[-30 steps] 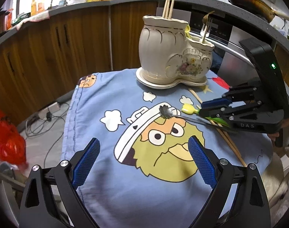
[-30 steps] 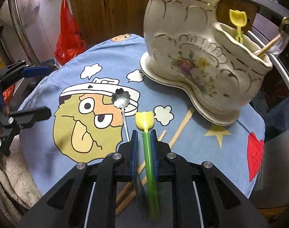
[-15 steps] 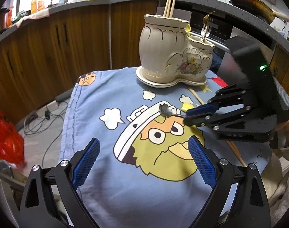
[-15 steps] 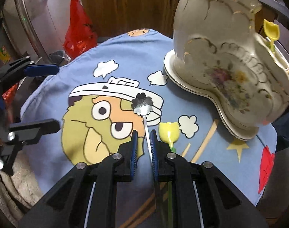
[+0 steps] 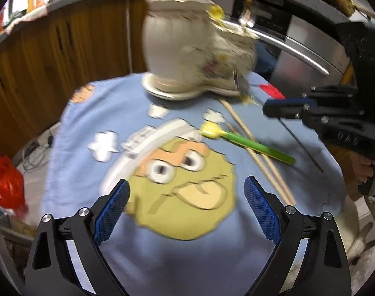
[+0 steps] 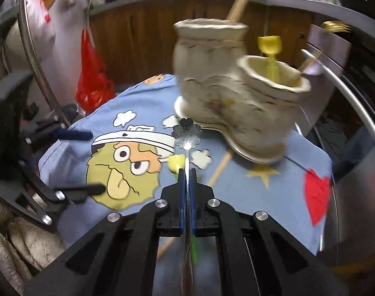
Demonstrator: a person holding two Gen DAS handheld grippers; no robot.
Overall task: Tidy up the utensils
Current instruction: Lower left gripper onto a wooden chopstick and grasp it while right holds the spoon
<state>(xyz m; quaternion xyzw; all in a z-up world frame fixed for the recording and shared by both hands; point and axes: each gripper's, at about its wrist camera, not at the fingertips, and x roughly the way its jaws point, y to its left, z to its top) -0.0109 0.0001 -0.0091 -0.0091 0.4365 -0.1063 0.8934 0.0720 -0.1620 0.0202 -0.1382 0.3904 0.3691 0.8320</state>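
Right wrist view shows the right hand-held gripper (image 6: pixel 186 172) clenched on the silver flower-headed metal spoon (image 6: pixel 186 133) (lifted off the table), best lowered upright into the cream ceramic holder's (image 6: pixel 239 103) smaller cup.

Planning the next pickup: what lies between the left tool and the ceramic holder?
Left wrist view: only the cartoon cloth lies between left tool and ceramic holder.

clear: cloth (image 5: pixel 93 113) left | blocked: holder (image 6: pixel 212 74) ahead; chopsticks (image 5: pixel 261 153), seemingly flat
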